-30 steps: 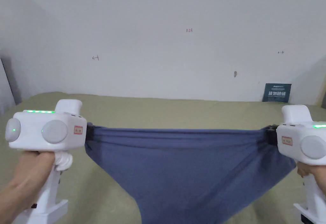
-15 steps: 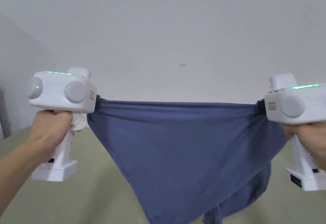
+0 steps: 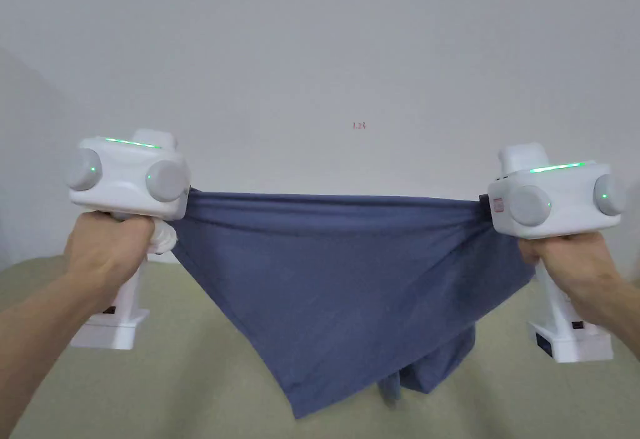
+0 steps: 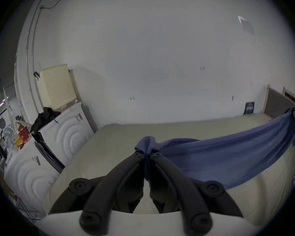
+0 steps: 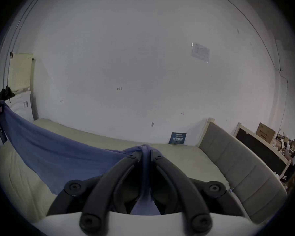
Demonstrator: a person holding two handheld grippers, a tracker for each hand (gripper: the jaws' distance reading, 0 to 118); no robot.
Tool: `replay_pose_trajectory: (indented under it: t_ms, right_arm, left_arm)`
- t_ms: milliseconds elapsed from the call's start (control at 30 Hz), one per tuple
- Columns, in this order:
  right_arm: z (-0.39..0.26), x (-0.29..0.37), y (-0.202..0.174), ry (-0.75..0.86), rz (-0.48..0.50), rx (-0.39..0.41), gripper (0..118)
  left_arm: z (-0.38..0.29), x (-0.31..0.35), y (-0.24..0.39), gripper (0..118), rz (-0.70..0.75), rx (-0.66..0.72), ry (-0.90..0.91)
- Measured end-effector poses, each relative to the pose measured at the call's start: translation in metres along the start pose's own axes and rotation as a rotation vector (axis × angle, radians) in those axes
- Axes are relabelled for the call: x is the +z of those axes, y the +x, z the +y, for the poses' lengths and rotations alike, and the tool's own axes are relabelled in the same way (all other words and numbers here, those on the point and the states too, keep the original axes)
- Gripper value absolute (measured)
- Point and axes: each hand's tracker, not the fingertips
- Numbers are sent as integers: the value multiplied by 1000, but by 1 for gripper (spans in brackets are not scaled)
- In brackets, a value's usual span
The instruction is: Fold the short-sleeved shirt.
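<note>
In the head view the blue shirt hangs above the bed, its top edge stretched taut from 9 to 3 o'clock between the left gripper and right gripper. In the left gripper view the jaws clamp bunched fabric; cloth runs toward 2 o'clock. In the right gripper view the jaws pinch cloth too, which trails toward 10 o'clock.

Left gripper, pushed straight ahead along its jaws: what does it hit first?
Likely the white wall. The left gripper, shut on the blue short-sleeved shirt, points over the beige bed; nothing stands between, though depth is unclear.
</note>
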Motion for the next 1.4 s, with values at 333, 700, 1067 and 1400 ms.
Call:
replay_pose_trajectory:
  t_ms: [333,700,1067,1400]
  right_arm:
    - [-193,-32,-36,-188,53,3,12]
    - [-303,107,-15,-290,120,64,12]
    - [-384,238,-1,-394,150,-15,12]
    - [-396,235,-6,-419,127,-55,116]
  left_arm:
    - [-182,-55,25,5,-78,-67,-250]
    - [-284,46,2,5,-188,-58,-334]
    - [-384,154,-47,5,-257,13,-438]
    - [-412,142,-57,118,-283,74,-488]
